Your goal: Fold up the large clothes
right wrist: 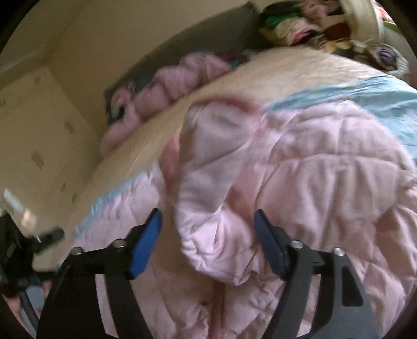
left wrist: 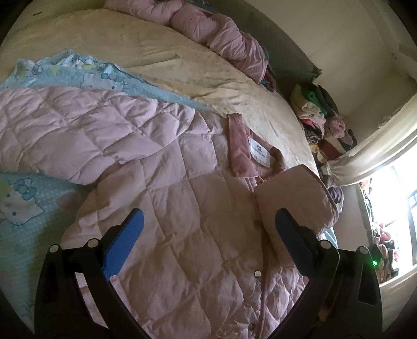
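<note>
The left wrist view looks down along its fingers (left wrist: 125, 242) from close above the coat (left wrist: 182, 208), facing across the bed (left wrist: 182, 65) toward the clothes pile (left wrist: 320, 117) and window (left wrist: 398, 208). The right wrist view, blurred, sits low and close over the coat (right wrist: 299, 169), facing the far wall (right wrist: 117, 39). Both share coat, bed and pile (right wrist: 299, 20).

I see my right gripper (right wrist: 207, 243) with its blue fingers (right wrist: 146, 243) spread apart over the pink quilted jacket (right wrist: 299, 182), which lies on the cream bed cover (right wrist: 260, 75); the picture is blurred.
</note>
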Tool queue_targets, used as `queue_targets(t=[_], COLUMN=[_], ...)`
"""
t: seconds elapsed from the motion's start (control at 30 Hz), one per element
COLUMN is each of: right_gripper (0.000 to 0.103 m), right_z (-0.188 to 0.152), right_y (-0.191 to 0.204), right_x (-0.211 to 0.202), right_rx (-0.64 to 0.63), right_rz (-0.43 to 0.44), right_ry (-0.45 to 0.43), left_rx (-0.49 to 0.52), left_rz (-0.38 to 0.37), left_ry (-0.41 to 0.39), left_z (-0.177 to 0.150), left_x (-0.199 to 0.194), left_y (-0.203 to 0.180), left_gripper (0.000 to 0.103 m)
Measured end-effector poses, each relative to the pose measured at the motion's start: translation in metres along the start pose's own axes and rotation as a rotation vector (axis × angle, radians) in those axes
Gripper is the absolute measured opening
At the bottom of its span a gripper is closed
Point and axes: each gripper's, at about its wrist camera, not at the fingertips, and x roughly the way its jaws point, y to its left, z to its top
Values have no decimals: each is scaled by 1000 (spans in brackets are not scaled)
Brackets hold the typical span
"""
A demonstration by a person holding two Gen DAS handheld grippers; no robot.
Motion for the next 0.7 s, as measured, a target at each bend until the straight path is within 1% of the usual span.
queue_targets(t=[0.03, 0.07, 0.1, 0.13, 0.17, 0.23, 0.3, 0.37, 0.43, 0.5, 0.53, 0.57, 0.63, 0.7], right_gripper=[69, 50, 36, 31, 28, 28, 28, 28, 28, 31, 33, 37, 40, 52], right_z=[1, 2, 2, -1, -4, -14, -25, -36, -48, -58, -57, -60, -63, -64], right_y=[4, 8, 19, 29, 39, 54, 67, 77, 80, 86, 88, 89, 87, 87], right_x=[-4, -6, -4, -2, 1, 6, 14, 26, 32, 40, 44, 46, 42, 37], right_rx=[-12, -34, -89, -144, -198, -277, -347, -393, -426, -453, -457, -457, -463, -472], right_rz=[29, 45, 69, 84, 97, 102, 104, 92, 77, 76, 82, 102, 118, 131], right_ry=[-18, -19, 0, 18, 41, 64, 112, 171, 202, 235, 249, 277, 295, 297], left_rx=[-5, -7, -11, -20, -28, -55, -73, -99, -123, -144, -156, -159, -155, -159], left_rz=[-10, -20, -27, -36, -41, -56, -72, -82, -97, -111, -121, -126, -121, -133], left_ry=[0, 0, -1, -6, -11, -16, -8, 10, 28, 46, 56, 63, 78, 107], left_z=[1, 2, 2, 3, 4, 6, 6, 6, 4, 2, 1, -1, -3, -7], left_x=[-1, -2, -2, -4, -5, -6, -4, 2, 9, 15, 20, 25, 34, 47], left_y=[1, 2, 3, 5, 7, 13, 18, 23, 27, 31, 32, 32, 31, 31], left_gripper=[95, 95, 95, 95, 95, 95, 95, 95, 94, 94, 94, 94, 94, 94])
